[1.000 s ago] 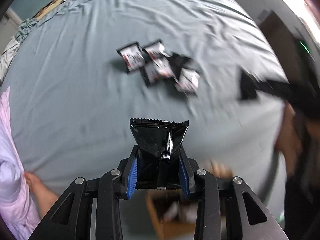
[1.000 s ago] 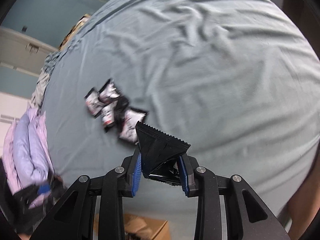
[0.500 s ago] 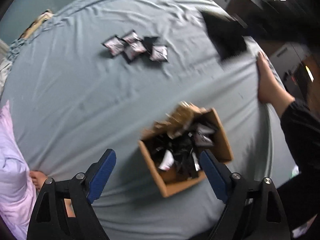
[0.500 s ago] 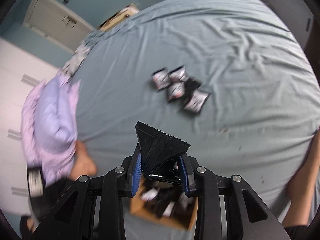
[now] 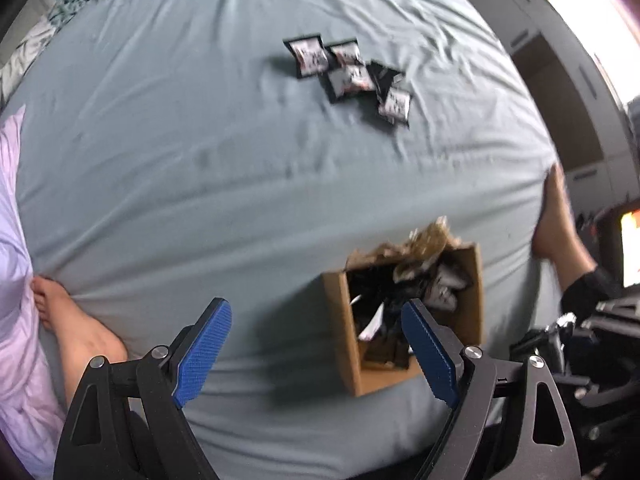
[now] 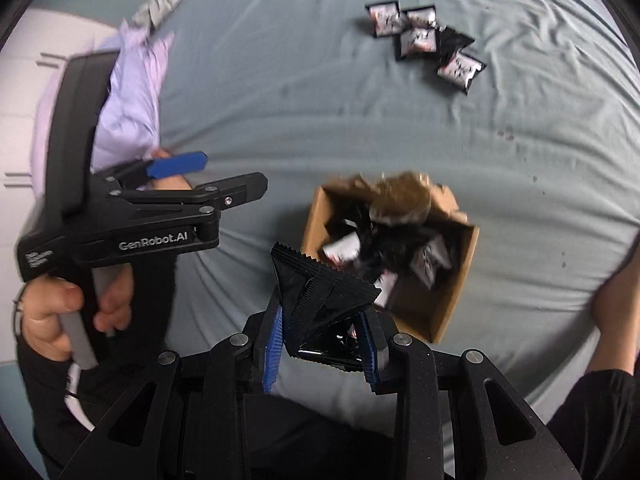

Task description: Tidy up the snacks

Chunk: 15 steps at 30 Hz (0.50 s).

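An open cardboard box (image 5: 345,344) (image 6: 456,300) with several black and white snack packets inside sits on the grey-blue bed sheet. Several more snack packets (image 5: 352,74) (image 6: 422,38) lie in a loose cluster farther up the bed. My left gripper (image 5: 316,346) is open and empty, held above the sheet just left of the box; it also shows in the right wrist view (image 6: 224,178). My right gripper (image 6: 322,344) is shut on a black snack packet (image 6: 320,300), held near the box's left front corner.
A lilac duvet (image 5: 12,240) (image 6: 132,92) and a bare foot (image 5: 76,320) lie at the bed's left edge. A person's arm (image 5: 560,232) (image 6: 616,304) rests at the right edge. Dark furniture (image 5: 560,92) stands beyond the right side.
My left gripper let its black packet go into the box and now stands open. My right gripper has carried its packet from near the cluster down to the box.
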### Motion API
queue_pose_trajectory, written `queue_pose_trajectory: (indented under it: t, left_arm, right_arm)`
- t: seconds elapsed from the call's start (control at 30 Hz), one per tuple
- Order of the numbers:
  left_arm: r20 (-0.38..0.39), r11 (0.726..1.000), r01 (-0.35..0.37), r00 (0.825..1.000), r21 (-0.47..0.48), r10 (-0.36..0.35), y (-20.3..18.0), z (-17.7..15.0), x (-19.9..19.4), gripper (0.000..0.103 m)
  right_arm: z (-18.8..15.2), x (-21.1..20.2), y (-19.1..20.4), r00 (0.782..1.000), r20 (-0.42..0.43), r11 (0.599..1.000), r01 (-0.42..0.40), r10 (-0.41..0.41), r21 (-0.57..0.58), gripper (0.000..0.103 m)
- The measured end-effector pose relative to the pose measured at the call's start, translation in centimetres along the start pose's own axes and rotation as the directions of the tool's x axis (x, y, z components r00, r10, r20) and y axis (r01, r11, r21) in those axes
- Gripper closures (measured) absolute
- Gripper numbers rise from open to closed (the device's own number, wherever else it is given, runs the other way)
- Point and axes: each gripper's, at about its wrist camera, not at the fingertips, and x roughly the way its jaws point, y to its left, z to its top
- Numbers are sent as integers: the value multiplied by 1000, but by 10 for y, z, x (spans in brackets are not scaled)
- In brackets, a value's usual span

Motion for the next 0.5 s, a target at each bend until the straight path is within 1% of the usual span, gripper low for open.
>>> queue_pose_trajectory:
  t: [0.13, 0.17, 0.2, 0.27, 0.47, 0.5]
  left_arm:
    - [-17, 992, -74, 997, 98, 76, -15, -11, 5, 15]
    - [-17, 987, -101, 994, 127, 104, -20, -13, 8, 15]
    - [-17, 983, -114, 993, 143, 117, -22, -14, 9, 15]
    - [-23, 978, -124, 991, 169, 129, -27, -15, 10, 15]
    - [-14, 984, -111, 993, 140, 114, -26, -8, 8, 15]
    - [-15, 985, -108, 994, 135, 111, -25, -8, 8, 15]
  right_arm:
    - [8, 9, -5, 999, -37, 999, 13, -11, 48, 70]
    - [11, 12, -8, 999, -48, 998, 2, 1, 62, 63]
    - [12, 12, -11, 998, -55, 997, -12, 17, 78, 46]
    - [15, 6, -18, 999, -34, 993, -20, 24, 115, 26]
    - [18, -8, -37, 1000, 21, 985, 6, -10, 174, 24]
    - [11, -8, -37, 999, 27, 984, 15, -20, 180, 24]
